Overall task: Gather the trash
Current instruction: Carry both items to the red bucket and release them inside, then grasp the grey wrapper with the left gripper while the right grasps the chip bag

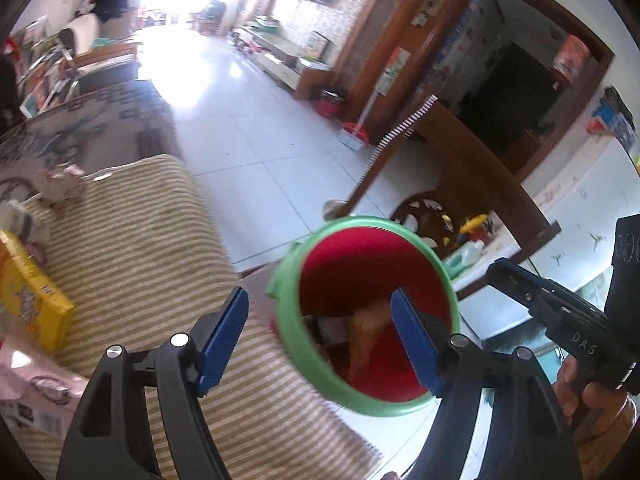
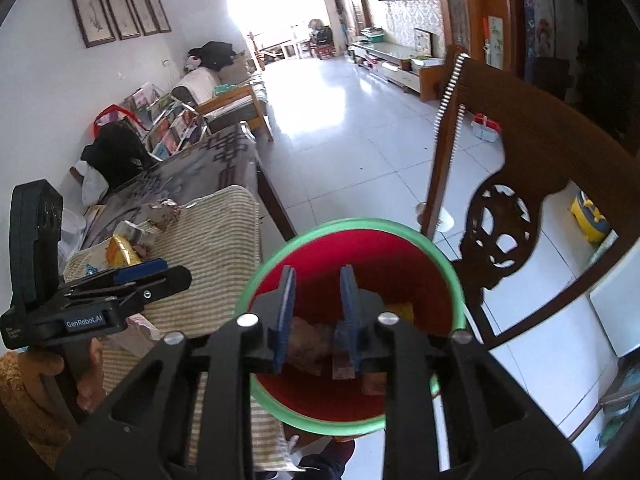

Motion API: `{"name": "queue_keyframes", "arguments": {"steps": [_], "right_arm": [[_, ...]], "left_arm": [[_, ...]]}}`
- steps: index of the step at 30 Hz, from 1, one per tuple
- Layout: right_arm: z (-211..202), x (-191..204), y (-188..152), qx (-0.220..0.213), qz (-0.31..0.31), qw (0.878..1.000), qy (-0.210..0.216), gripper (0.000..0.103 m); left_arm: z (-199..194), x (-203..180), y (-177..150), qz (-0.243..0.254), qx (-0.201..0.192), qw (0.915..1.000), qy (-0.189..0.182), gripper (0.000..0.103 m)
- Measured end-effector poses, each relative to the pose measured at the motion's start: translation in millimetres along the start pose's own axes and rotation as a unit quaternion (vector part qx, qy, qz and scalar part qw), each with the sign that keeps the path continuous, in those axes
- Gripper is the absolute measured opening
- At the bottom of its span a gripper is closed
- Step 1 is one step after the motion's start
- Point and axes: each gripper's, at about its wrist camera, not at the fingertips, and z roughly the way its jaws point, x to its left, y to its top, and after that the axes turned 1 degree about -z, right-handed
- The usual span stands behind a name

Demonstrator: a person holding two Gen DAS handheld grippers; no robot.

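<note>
The left gripper (image 1: 320, 328) is spread wide, holding nothing, one finger over the bin (image 1: 332, 364) mouth; the right gripper (image 2: 316, 312) hangs half-spread above the bin (image 2: 280, 400), empty; trash (image 2: 308, 340) inside is blurred; wrappers (image 2: 124, 244) lie on the striped surface (image 2: 216, 248).

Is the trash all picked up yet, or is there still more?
Partly done. The red bin already has several scraps at the bottom. The right claw sits over the bin, fingers apart, with nothing clearly gripped. The left claw is open and empty beside the rim. Still left on the striped cloth: a yellow packet, a pink wrapper and crumpled paper.
</note>
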Motion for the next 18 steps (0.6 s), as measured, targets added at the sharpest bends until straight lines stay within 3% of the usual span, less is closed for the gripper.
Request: {"name": "queue_keyframes", "arguments": {"steps": [5, 11, 18], "right_arm": [[14.1, 44.3, 5.0, 0.006, -0.032, 0.999, 0.03, 0.032], [35.9, 118.5, 3.2, 0.023, -0.08, 0.994, 0.071, 0.041], [56.2, 217.2, -12.4, 0.047, -0.13, 0.985, 0.106, 0.052]], "left_arm": [[-29.3, 36.9, -9.4, -0.027, -0.019, 0.999, 0.031, 0.071], [-79.0, 106.7, -30.4, -0.08, -0.051, 0.9923, 0.08, 0.071], [-138.8, 214.5, -70.4, -0.168, -0.066, 0.9727, 0.146, 0.072]]}}
